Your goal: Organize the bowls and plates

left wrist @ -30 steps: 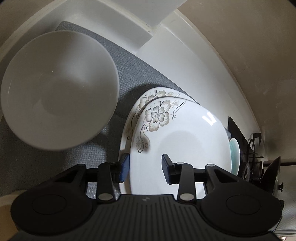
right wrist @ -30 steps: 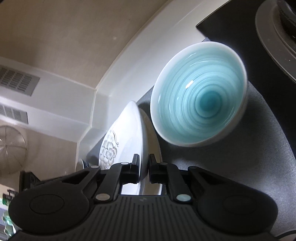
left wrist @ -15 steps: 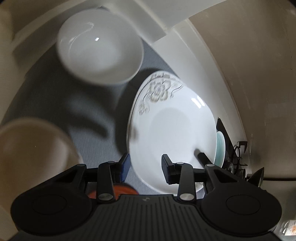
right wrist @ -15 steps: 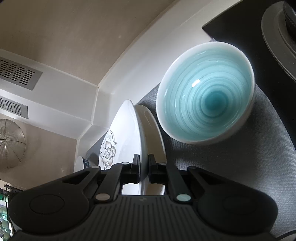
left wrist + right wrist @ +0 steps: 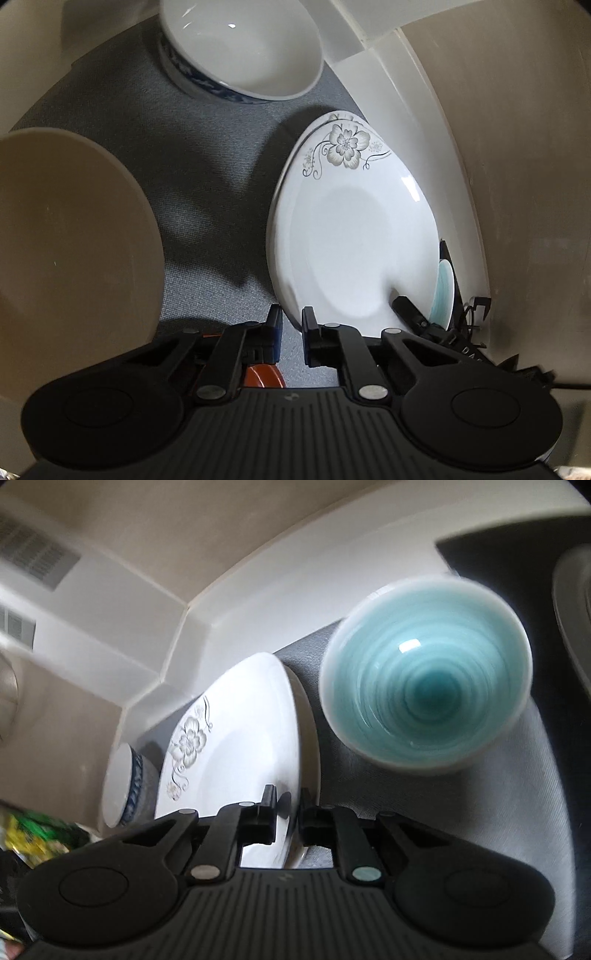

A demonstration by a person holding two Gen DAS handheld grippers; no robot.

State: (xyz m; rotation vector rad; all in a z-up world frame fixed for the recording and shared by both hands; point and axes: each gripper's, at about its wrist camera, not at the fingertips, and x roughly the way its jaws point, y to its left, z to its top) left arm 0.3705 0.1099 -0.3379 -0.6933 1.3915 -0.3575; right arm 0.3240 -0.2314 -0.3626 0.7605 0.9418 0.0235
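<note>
Setting: a white counter (image 5: 402,92) against a beige wall, covered by a grey woven mat (image 5: 207,192) that carries the crockery.
Top plate: a white ceramic plate with a grey flower print (image 5: 236,753) rests on a second white plate (image 5: 309,723) of the same shape, at 12 o'clock from both tools.
Right hand-held gripper (image 5: 286,818): closed on the near rim of the flowered plate, one pad above and one below; this view is blurred.
Left hand-held gripper (image 5: 291,334): jaws narrowed with a small gap, the plate's edge just at that gap; whether it pinches the rim, I cannot tell.
Bowls: a pale blue glazed bowl with ring pattern (image 5: 424,675) at 1 o'clock of the right tool; a white bowl with a dark blue band (image 5: 240,51) at 11 o'clock of the left tool; a large cream bowl (image 5: 70,251) at 9 o'clock.
Likely step: handling the flowered plate on its stack.
Doing it well: keep the rim deep between the pads, hold the plate level, move slowly, and steer clear of the blue bowl just beside the stack.
Risk: glazed ceramic is slippery; a shallow pinch could let it slide.
</note>
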